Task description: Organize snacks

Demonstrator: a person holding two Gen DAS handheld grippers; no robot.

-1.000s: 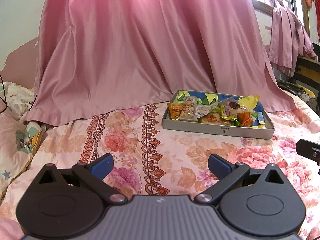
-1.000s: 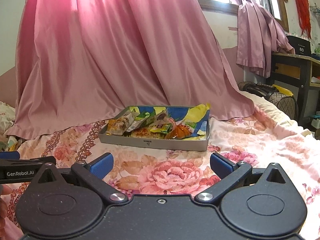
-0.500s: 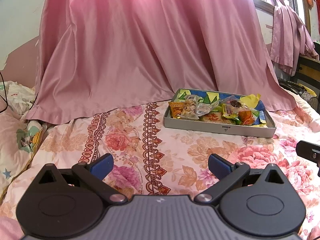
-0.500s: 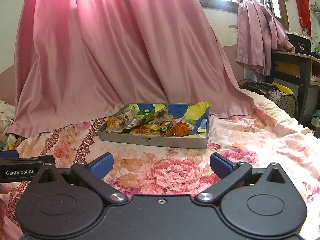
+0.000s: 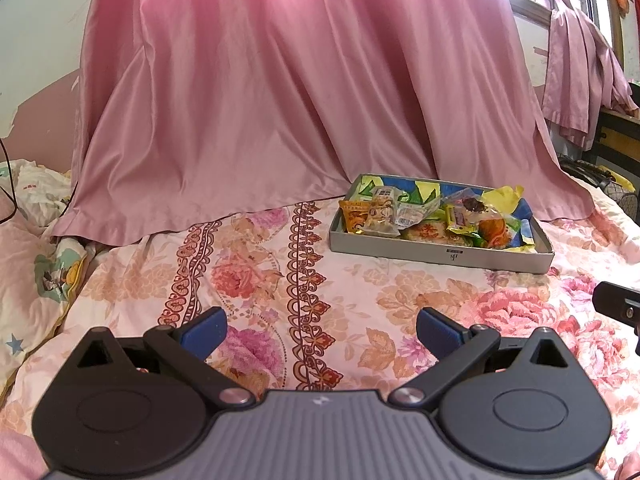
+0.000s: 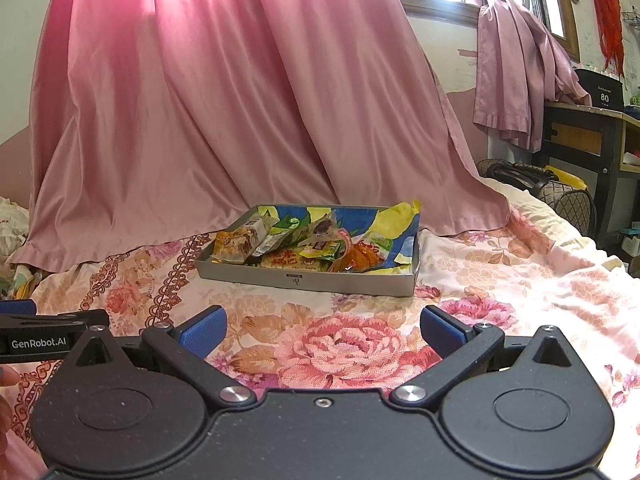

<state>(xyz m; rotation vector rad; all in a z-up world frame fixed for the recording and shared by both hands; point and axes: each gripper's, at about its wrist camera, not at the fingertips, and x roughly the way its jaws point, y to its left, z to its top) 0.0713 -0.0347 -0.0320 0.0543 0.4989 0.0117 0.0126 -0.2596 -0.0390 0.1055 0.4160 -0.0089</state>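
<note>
Low in the left wrist view, the left gripper (image 5: 320, 330) held its two blue-padded fingers spread wide with nothing between them, hovering over the flowered bedspread (image 5: 256, 280). Low in the right wrist view, the right gripper (image 6: 322, 328) was likewise spread wide and empty above a large pink rose in the same cloth. The left gripper's black body also showed at the lower left edge of the right view, and a corner of the right gripper at the right edge of the left view, so the two sat side by side.

Beyond both, toward the middle of each frame, a shallow grey tray (image 5: 400, 246) rested on the bedspread in front of a hanging pink curtain (image 5: 280, 100). Packaged snacks (image 5: 424, 220) lay heaped inside it, wrappers overlapping, with a yellow wrapper (image 6: 400, 216) rising above the rim at the right end. No loose snack showed on the bedspread in either view.

The tray's long side ran left to right across both views. From the left gripper it lay ahead and toward the right of the frame; from the right gripper it lay almost straight ahead, centred. The right gripper therefore seemed the better lined up of the two.

Snacks gathered in the tray would fit a finished tidy-up, or equally a jumble awaiting sorting.
</note>
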